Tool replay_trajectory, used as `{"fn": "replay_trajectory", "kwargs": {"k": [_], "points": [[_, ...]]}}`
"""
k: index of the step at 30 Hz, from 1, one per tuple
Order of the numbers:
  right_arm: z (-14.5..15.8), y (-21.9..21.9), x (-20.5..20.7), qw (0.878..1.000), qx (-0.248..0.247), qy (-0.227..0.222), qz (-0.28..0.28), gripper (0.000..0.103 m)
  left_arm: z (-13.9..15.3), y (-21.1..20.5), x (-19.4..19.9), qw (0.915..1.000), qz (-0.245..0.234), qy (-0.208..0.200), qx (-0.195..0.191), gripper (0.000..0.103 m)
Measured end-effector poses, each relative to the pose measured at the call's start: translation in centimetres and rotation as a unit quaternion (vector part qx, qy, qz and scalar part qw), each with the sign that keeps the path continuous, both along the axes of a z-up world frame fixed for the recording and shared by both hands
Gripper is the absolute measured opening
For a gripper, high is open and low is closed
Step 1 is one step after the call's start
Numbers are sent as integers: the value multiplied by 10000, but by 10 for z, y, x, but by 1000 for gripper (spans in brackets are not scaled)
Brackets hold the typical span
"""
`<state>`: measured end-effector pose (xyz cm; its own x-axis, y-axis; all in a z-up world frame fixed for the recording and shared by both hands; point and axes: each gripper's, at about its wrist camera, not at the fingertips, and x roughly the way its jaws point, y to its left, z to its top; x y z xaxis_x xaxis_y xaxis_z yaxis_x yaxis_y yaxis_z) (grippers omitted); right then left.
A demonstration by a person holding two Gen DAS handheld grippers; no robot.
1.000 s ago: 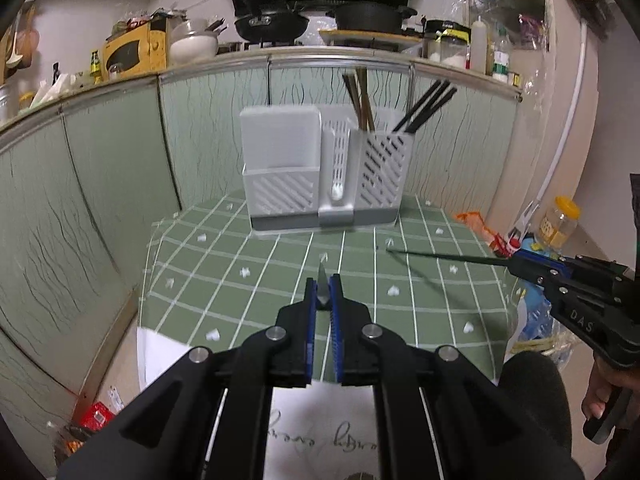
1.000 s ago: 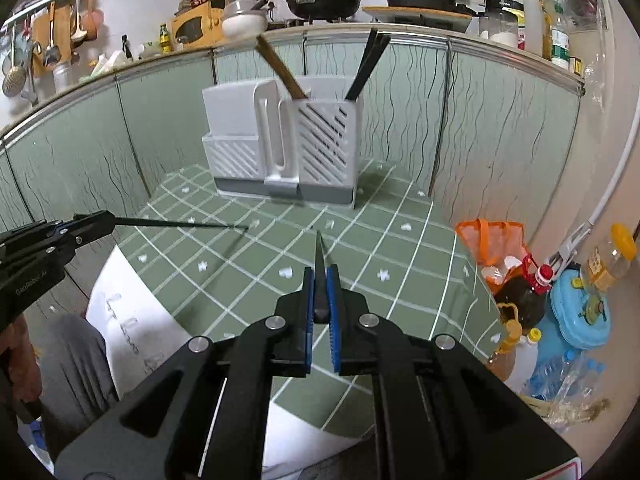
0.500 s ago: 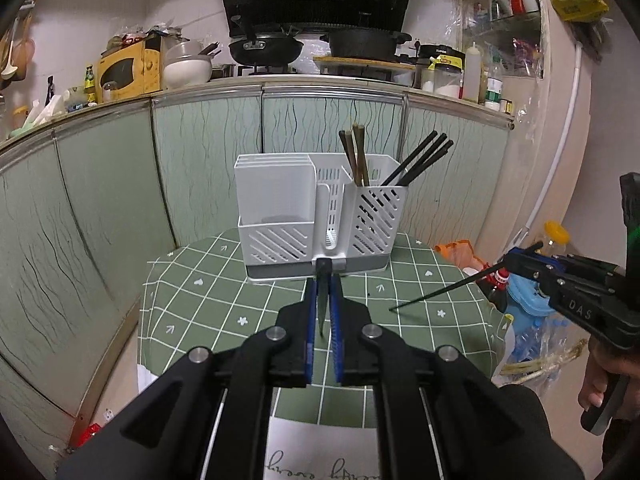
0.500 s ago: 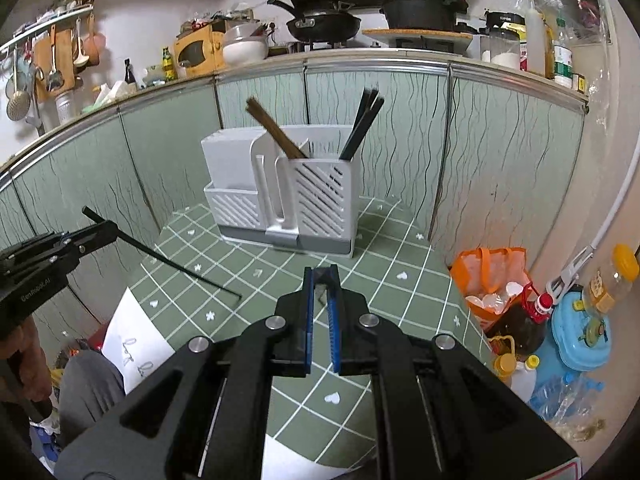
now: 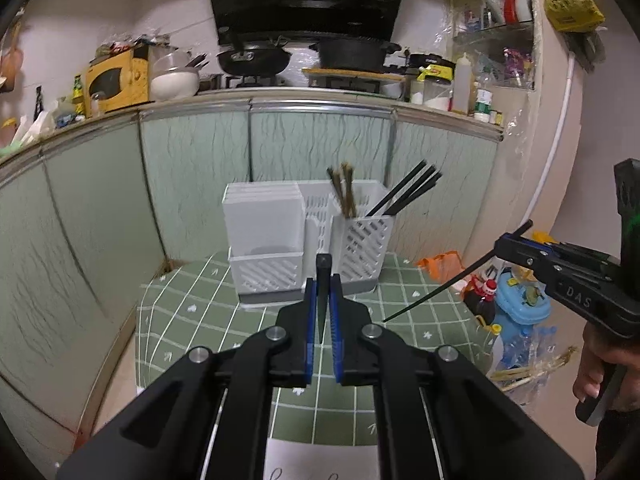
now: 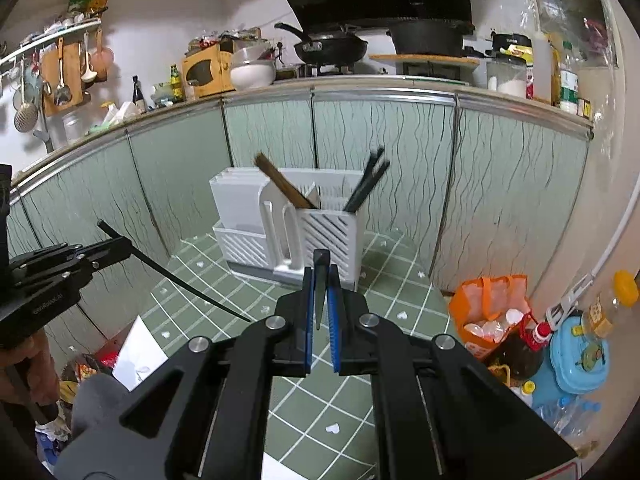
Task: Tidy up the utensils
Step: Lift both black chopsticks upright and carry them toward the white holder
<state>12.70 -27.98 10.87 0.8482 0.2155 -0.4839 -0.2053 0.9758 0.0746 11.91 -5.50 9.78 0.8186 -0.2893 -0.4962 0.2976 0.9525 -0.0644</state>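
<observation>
My left tongs (image 5: 322,308) and right tongs (image 6: 320,300) each pinch one black chopstick (image 5: 436,288), tips tilted down. The white caddy (image 5: 308,240) stands on the green table (image 5: 404,304) at twelve o'clock, its chopstick compartment (image 6: 332,236) nearer my right.

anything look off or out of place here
Nothing spilled or damaged. Each gripper, left and right, is shut on one black chopstick held in the air, tip slanting down toward the table. The brown chopsticks and black ones lean apart in the white holder.
</observation>
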Motion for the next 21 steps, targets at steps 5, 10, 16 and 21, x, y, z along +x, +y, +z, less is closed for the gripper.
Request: {"fn": "replay_trajectory", "kwargs": {"k": [5, 10, 16, 21], "points": [[31, -7, 7, 10000, -7, -90, 17, 6, 31, -6, 10, 9998, -151, -101, -12, 7], [58, -9, 13, 9998, -96, -167, 36, 6, 62, -15, 22, 9994, -253, -243, 36, 7], [86, -13, 23, 9995, -87, -281, 68, 6, 91, -27, 38, 9986, -433, -303, 58, 7], [109, -16, 36, 9991, -66, -402, 69, 6, 109, -39, 52, 9977, -572, -359, 75, 7]]}}
